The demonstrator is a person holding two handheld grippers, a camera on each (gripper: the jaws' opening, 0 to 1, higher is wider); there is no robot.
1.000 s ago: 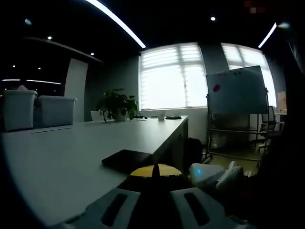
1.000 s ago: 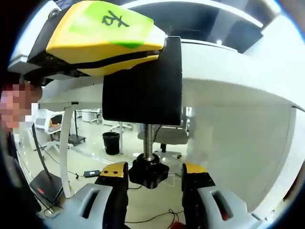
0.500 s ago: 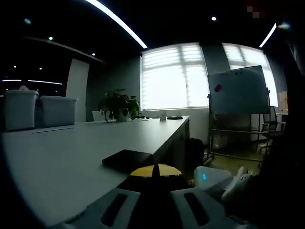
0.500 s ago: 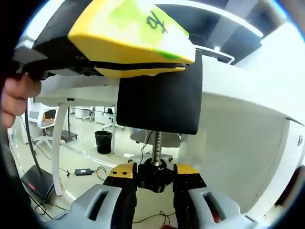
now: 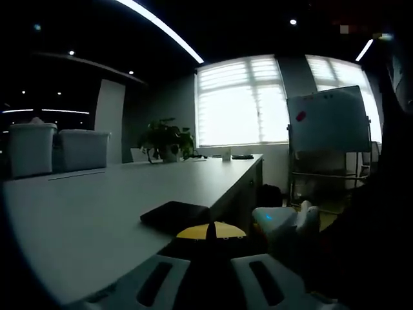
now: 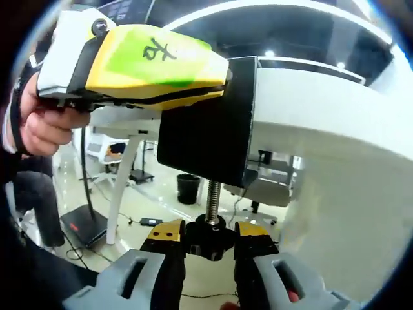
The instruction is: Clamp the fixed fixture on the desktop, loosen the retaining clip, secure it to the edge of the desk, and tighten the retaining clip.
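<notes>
The right hand-held gripper [image 6: 205,236] is closed on the knob [image 6: 208,240] under the clamp [image 6: 206,135] at the table [image 6: 335,129] edge. The knob may slip if grip is weak. The left hand-held gripper [image 5: 208,232] holds the clamp top.

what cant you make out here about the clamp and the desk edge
- Right gripper view: the top of the screw runs behind the black fixture, so its contact with the desk underside is hidden.
- Left gripper view: the fixture's top plate is dark, with the left gripper covering its near end.
</notes>
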